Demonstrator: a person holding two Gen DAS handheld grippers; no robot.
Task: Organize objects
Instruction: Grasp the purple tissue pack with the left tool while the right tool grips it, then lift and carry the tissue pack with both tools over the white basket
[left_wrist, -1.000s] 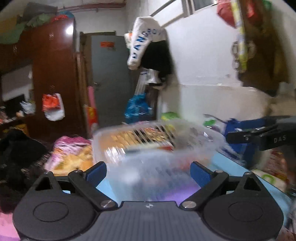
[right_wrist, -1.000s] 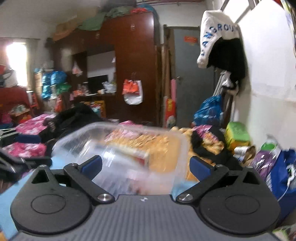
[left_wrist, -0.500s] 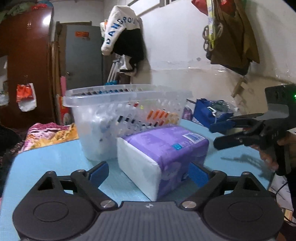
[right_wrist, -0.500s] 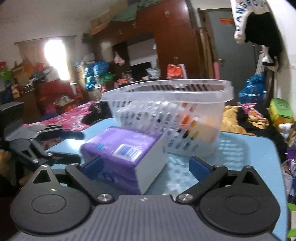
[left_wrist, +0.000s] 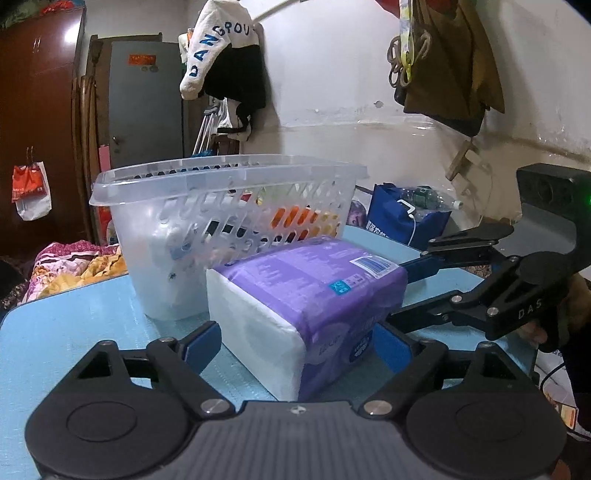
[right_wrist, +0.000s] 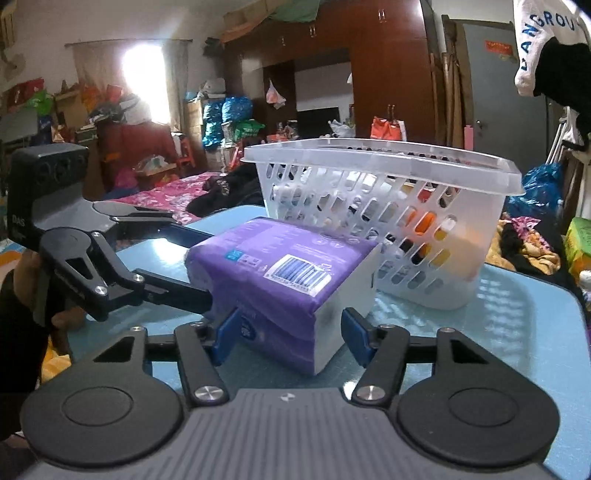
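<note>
A purple-and-white tissue pack (left_wrist: 306, 306) lies on the blue table (left_wrist: 92, 332) in front of a translucent slotted basket (left_wrist: 229, 206). My left gripper (left_wrist: 295, 345) is open, its fingers on either side of the pack's near end. My right gripper (right_wrist: 288, 334) is open and straddles the pack's other end (right_wrist: 288, 273). Each gripper shows in the other's view: the right one (left_wrist: 424, 291) beside the pack, the left one (right_wrist: 184, 266) likewise. The basket (right_wrist: 384, 218) holds items I cannot make out.
The table's edges (right_wrist: 569, 310) are close on all sides. A blue bag (left_wrist: 406, 218) stands by the white wall beyond the table. Clothes hang on the wall (left_wrist: 221, 66). A bed and clutter (right_wrist: 166, 192) fill the room behind.
A second ago the basket was in the air in front of both grippers. Now it stands on the table, and both grippers have closed in around the tissue pack.
</note>
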